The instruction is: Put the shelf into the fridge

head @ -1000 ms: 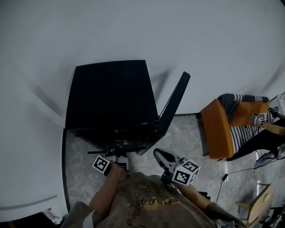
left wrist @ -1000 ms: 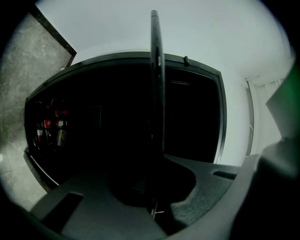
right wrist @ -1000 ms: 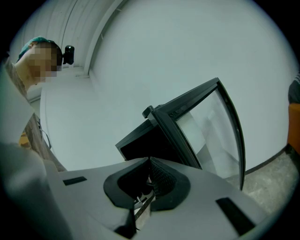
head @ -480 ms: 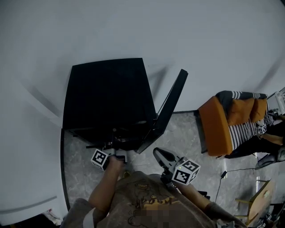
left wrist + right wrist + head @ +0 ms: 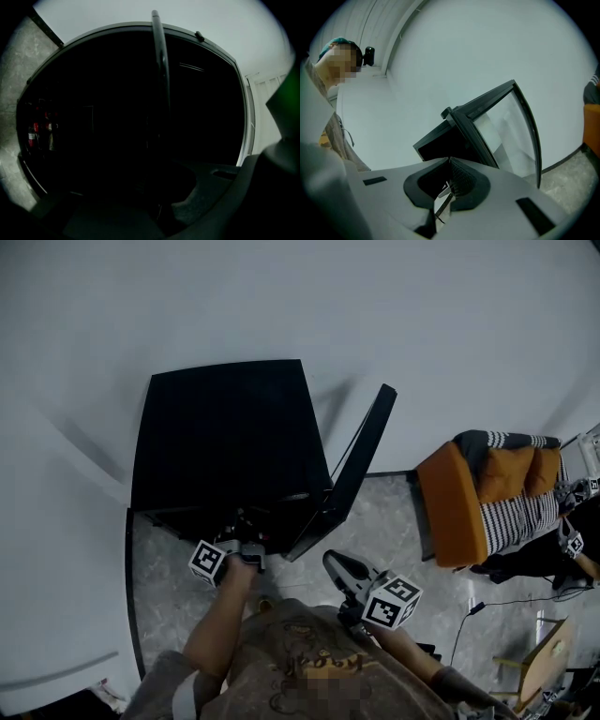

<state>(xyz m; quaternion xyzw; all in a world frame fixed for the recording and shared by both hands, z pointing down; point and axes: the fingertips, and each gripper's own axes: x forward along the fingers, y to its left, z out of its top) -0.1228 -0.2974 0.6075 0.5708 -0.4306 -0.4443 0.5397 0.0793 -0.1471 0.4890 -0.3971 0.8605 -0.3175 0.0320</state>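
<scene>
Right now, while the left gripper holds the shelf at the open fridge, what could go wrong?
1. The left gripper pinches the shelf by one thin edge bar, so the shelf may tilt or slip.
2. The fridge is very dark inside in the left gripper view, so the shelf could go in crooked and jam.
3. The door stands open close on the right, and the right gripper hangs back, shut and empty, so nothing steadies that side.

Sparse indoor rm, lounge-like: white walls [image 5: 394, 306], speckled floor [image 5: 386, 523], mini fridge [image 5: 225, 437], orange armchair [image 5: 457, 507] w/ striped cushion [image 5: 511, 515].
</scene>
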